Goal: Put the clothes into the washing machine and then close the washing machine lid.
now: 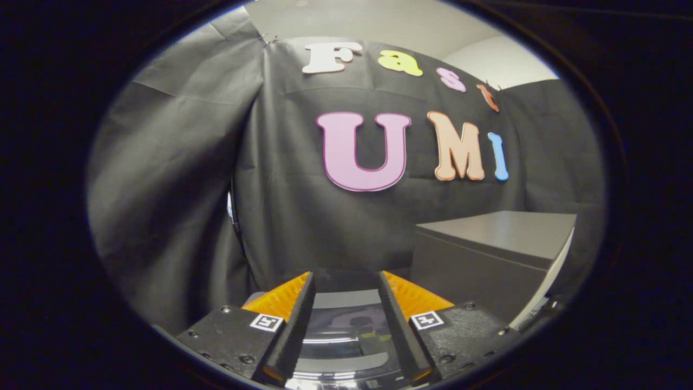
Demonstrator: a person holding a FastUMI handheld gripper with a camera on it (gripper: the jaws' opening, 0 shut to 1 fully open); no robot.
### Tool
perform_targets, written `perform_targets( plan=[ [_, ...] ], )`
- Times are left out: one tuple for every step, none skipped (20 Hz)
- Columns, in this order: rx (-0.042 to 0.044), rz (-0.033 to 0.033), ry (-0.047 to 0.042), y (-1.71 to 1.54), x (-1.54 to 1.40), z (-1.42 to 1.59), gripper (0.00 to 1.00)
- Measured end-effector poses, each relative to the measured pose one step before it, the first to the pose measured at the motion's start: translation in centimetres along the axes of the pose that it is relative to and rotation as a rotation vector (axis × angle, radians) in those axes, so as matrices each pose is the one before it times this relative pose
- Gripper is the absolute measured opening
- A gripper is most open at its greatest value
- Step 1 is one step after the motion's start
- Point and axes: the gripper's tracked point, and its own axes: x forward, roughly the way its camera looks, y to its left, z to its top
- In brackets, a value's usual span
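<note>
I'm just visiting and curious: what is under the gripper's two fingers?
Under the open gripper, between its fingers, lies a shiny, reflective surface, maybe the washing machine's lid. What is beneath it is covered. A grey cabinet stands beyond.

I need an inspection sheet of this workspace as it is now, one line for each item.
Surface: grey flat top of a box-like unit, beyond the fingers to one side; bare.
Job's things: glossy reflective surface between the fingers, perhaps the washing machine lid; cannot confirm. Clothes: nothing seen.
Clutter: nothing seen.
Grippers: gripper open, fingers apart, holding nothing.
Cables: nothing seen.
Surroundings: black cloth wall behind; pale room wall above it.
</note>
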Motion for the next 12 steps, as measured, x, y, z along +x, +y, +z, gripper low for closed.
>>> perform_targets(
  plan=[
    [0.00461, -0.00076, -0.00469, -1.16, -0.62, 0.07, 0.71],
    [0.00425, -0.00883, -0.00742, -1.285, -0.713, 0.208, 0.71],
    [-0.00104, -0.01169, -0.01842, -1.391, -0.776, 0.429, 0.7],
    [-0.00206, -0.01051, -0.02542, -1.494, -0.773, 0.48, 0.7],
    [0.00139, -0.0089, -0.01712, -1.391, -0.605, 0.191, 0.7],
    [0.00147, -0.01353, -0.00345, -1.675, -0.574, -0.186, 0.7],
    [0.00091, -0.02188, 0.00383, -2.089, -0.576, -0.576, 0.7],
    [-0.00137, -0.01974, 0.00479, -1.906, -0.509, -0.486, 0.7],
    [-0.00166, -0.01514, 0.00466, -1.819, -0.416, -0.57, 0.7],
    [-0.00092, -0.01244, 0.00429, -1.737, -0.289, -0.625, 0.7],
    [-0.00296, -0.00832, 0.01141, -1.76, -0.347, -0.885, 0.7],
    [-0.003, -0.01107, 0.01429, -1.787, -0.286, -0.895, 0.7]
  ],
)
